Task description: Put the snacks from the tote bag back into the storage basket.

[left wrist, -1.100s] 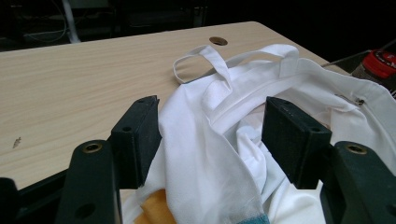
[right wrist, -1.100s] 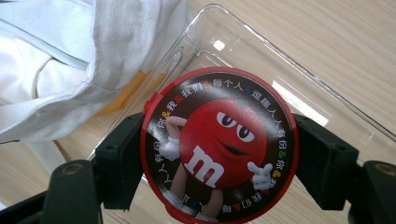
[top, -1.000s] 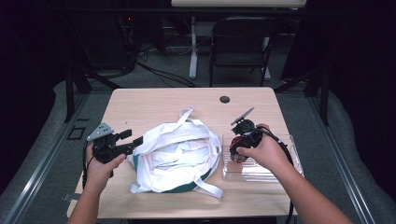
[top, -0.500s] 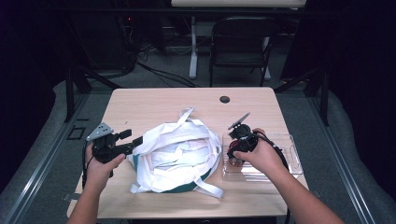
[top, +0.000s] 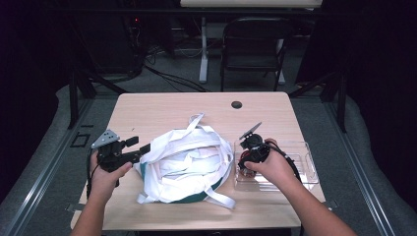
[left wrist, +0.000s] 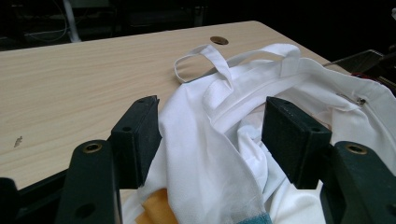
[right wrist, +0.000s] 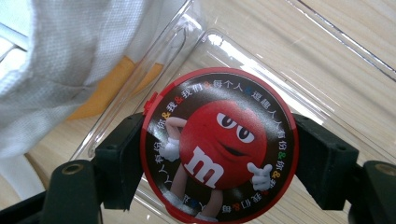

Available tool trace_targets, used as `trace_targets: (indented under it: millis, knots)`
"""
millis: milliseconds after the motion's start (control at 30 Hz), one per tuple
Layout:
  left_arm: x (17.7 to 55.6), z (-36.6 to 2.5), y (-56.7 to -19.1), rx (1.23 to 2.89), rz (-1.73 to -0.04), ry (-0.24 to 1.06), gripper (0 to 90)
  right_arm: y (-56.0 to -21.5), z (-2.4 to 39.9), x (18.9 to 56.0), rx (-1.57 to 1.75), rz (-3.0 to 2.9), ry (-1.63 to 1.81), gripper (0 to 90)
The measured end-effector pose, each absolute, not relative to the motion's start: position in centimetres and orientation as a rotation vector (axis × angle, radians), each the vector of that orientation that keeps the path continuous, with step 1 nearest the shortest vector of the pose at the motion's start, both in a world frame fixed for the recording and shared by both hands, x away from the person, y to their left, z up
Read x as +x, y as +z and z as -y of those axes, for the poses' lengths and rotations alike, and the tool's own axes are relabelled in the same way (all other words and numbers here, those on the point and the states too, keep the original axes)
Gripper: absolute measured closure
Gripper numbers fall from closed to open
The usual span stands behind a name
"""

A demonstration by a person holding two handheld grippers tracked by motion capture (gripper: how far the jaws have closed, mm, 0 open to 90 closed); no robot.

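Right tongs (right wrist: 219,154) clamp round candy tin (right wrist: 218,144) by rim: rigid, slick. Left tongs (left wrist: 212,135) wide, straddling soft bag (left wrist: 243,140).

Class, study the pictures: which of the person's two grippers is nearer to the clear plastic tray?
Right. The right gripper is over the clear plastic tray, holding a round red candy tin above it. The left gripper is across the table, at the white bag's far edge.
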State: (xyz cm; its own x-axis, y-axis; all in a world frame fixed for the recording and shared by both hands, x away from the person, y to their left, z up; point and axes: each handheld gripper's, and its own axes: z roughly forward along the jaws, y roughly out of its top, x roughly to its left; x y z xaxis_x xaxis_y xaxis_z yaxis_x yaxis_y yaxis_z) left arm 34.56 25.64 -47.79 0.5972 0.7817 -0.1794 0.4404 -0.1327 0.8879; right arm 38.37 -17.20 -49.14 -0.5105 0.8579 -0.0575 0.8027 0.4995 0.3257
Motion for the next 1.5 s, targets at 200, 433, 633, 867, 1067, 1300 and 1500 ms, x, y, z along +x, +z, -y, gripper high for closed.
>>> trace_targets:
  millis: [200, 433, 633, 867, 1067, 1300, 1500]
  knots:
    - [34.55, -25.63, -47.78, 1.769, -1.001, 0.403, 37.1, -49.38, 17.18, 38.35, 1.434, -2.527, 0.389, 25.1]
    - [34.55, -25.64, -47.79, 1.769, -1.004, 0.401, 37.1, -49.70, 17.05, 38.35, 1.418, -2.538, 0.382, 25.1]
    - [34.55, -25.63, -47.77, 1.772, -1.000, 0.403, 37.1, -49.77, 16.99, 38.28, 1.428, -2.540, 0.397, 25.1]
    - [34.49, -25.67, -47.72, 1.764, -1.002, 0.401, 37.1, -49.82, 17.05, 38.21, 1.412, -2.542, 0.402, 25.0]
    - [34.50, -25.63, -47.73, 1.767, -1.002, 0.403, 37.1, -49.84, 17.20, 38.30, 1.427, -2.550, 0.400, 25.0]
    - [34.49, -25.62, -47.72, 1.767, -1.001, 0.403, 37.1, -49.95, 17.36, 38.28, 1.441, -2.551, 0.427, 25.0]
    - [34.48, -25.65, -47.70, 1.766, -1.002, 0.403, 37.1, -49.96, 17.45, 38.33, 1.433, -2.550, 0.420, 24.9]
